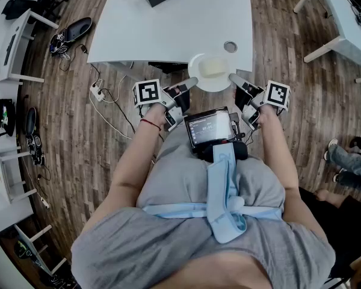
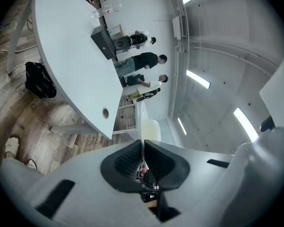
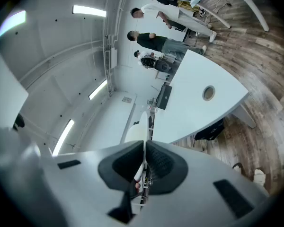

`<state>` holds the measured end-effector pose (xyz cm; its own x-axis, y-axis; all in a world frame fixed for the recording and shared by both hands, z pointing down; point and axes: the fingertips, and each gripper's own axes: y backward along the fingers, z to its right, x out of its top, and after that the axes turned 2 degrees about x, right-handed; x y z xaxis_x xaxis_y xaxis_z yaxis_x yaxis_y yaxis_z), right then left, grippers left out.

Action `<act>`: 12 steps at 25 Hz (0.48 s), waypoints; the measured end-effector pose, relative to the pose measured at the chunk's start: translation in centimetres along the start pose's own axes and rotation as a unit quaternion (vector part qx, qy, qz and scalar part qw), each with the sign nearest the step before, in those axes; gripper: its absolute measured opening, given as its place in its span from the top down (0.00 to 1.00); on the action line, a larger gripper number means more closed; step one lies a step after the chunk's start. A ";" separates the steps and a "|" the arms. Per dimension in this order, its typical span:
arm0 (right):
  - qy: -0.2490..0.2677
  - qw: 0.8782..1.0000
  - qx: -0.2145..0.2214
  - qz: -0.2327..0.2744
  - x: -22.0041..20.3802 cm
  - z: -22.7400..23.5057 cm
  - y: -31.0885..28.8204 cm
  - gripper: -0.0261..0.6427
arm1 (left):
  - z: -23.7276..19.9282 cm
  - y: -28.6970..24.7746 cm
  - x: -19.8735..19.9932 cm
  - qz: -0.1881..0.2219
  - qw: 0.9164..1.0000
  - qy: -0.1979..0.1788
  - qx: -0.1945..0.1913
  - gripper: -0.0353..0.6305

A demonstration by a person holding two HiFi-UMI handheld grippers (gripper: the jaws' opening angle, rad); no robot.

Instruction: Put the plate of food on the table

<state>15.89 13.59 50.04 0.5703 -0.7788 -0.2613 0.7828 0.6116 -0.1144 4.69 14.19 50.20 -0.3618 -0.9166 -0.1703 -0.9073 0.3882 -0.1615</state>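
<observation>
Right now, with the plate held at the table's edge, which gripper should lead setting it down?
Left, narrowly. Both the left gripper and right gripper are shut on opposite rims of the plate, so they should move together; but the left has more table ahead, the right is near its corner.

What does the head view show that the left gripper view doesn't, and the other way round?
Only the head view: the right gripper clamping the plate opposite the left gripper, and the pale food seen from above. Only the left gripper view: people standing beyond the white table, and ceiling lights. Both: that table, its round insert, the plate.
</observation>
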 end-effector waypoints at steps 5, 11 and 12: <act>-0.001 1.000 0.011 0.007 0.4 -0.5 -0.2 0.90 | 0.2 -0.1 0.3 -0.002 1.000 -0.003 -0.002 0.90; -0.010 1.000 0.009 0.015 0.1 -0.2 -0.1 0.90 | 0.1 -0.2 0.2 -0.010 1.000 -0.007 -0.003 0.90; -0.013 1.000 0.009 0.017 0.1 -0.1 -0.1 0.90 | 0.0 -0.2 0.2 -0.011 1.000 -0.007 -0.002 0.90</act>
<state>15.86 13.46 49.94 0.6023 -0.7615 -0.2395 0.7674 0.6350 -0.0889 4.78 13.90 50.15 -0.3394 -0.9233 -0.1801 -0.9156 0.3681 -0.1618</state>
